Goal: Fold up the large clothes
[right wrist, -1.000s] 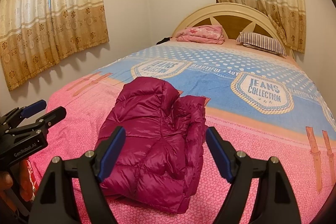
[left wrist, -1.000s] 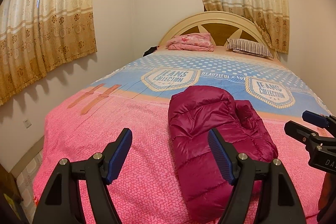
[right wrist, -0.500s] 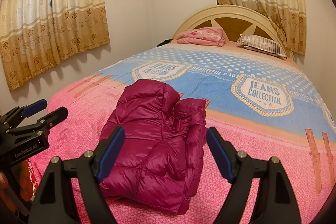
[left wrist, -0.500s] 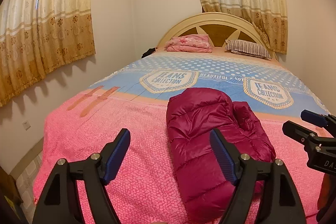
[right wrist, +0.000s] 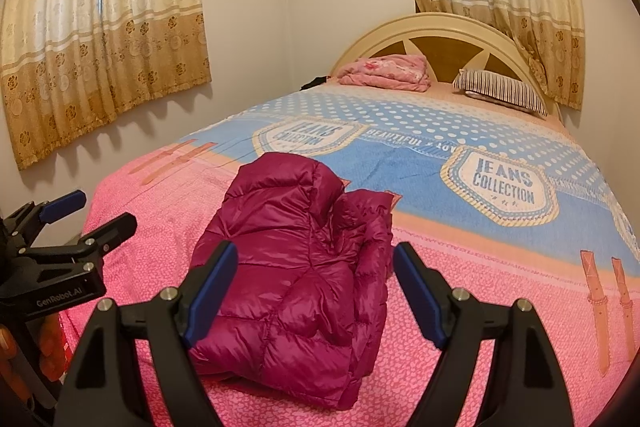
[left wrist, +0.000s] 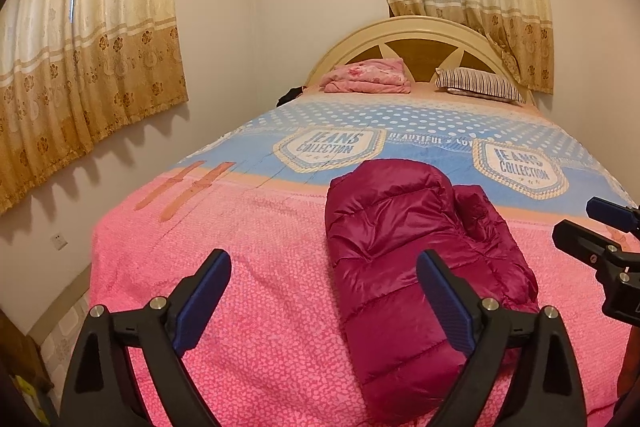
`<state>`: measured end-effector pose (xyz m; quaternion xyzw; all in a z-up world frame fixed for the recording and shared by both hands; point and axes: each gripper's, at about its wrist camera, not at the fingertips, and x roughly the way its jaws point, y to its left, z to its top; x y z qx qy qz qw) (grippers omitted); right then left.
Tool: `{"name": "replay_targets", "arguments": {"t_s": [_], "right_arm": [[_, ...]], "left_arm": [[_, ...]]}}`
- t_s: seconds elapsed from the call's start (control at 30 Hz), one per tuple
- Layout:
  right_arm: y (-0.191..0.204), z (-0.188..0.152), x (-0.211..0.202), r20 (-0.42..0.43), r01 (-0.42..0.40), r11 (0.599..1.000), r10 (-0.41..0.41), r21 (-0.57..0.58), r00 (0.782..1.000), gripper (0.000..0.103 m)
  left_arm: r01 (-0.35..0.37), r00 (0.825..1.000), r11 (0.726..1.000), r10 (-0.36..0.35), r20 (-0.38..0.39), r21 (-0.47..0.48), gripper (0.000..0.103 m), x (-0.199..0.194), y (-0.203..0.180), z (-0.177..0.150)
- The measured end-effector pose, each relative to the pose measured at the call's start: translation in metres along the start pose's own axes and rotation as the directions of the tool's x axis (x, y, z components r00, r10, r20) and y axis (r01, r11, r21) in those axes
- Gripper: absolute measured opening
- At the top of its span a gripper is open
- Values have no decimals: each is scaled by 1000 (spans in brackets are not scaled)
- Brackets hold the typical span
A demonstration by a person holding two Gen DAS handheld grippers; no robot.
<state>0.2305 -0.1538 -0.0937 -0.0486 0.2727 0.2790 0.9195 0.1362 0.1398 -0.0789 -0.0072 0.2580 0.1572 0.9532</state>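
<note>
A magenta puffer jacket [left wrist: 416, 255] lies folded into a compact bundle on the pink end of the bed, also in the right wrist view [right wrist: 296, 259]. My left gripper [left wrist: 324, 291] is open and empty, held back from the foot of the bed with the jacket past its right finger. My right gripper [right wrist: 316, 281] is open and empty, held back with the jacket between and beyond its fingers. Each gripper shows at the edge of the other's view, the right one [left wrist: 608, 235] and the left one [right wrist: 68, 223].
The bed has a pink and blue "Jeans Collection" cover [left wrist: 332, 147]. A folded pink blanket [left wrist: 368, 77] and a striped pillow [left wrist: 476, 85] lie by the cream headboard [left wrist: 416, 31]. Curtains [left wrist: 88, 39] hang on the left wall and behind the headboard. The wall runs close along the bed's left side.
Both grippers have drawn slightly back and up from the bed, so the jacket sits a little lower and farther in view. The jacket has not moved.
</note>
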Motion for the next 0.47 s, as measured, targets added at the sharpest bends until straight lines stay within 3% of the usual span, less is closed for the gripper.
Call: {"name": "replay_targets", "arguments": {"t_s": [0.47], "right_arm": [[-4, -2, -3, 7, 4, 1000, -4, -2, 1000, 88]], "left_arm": [[-4, 999, 999, 2, 43, 46, 95, -3, -11, -5]]}}
